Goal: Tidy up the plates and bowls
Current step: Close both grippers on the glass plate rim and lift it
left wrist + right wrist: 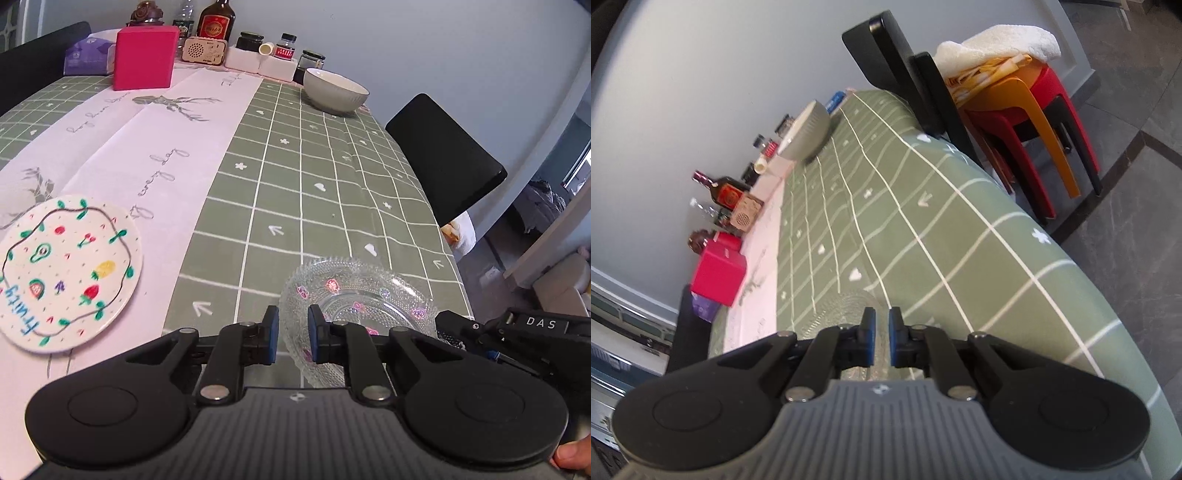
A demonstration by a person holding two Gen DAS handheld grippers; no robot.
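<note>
A clear glass plate point(364, 295) with pink flower marks lies on the green checked tablecloth near the front right edge. My left gripper point(292, 326) stands with its jaws either side of the plate's near rim, a gap still showing. My right gripper point(882, 330) is nearly closed on the same glass plate's rim point(846, 306), seen edge-on; its body shows at the right in the left wrist view point(517, 332). A white plate point(64, 271) with painted fruit lies front left. A grey-white bowl point(335, 90) stands far back; it also shows in the right wrist view point(807, 134).
A pink box point(144, 57), a small radio point(204, 51), bottles and jars line the back wall. A black chair point(443, 155) stands at the table's right edge. Stacked red and orange stools point(1027, 107) with a towel stand beyond it.
</note>
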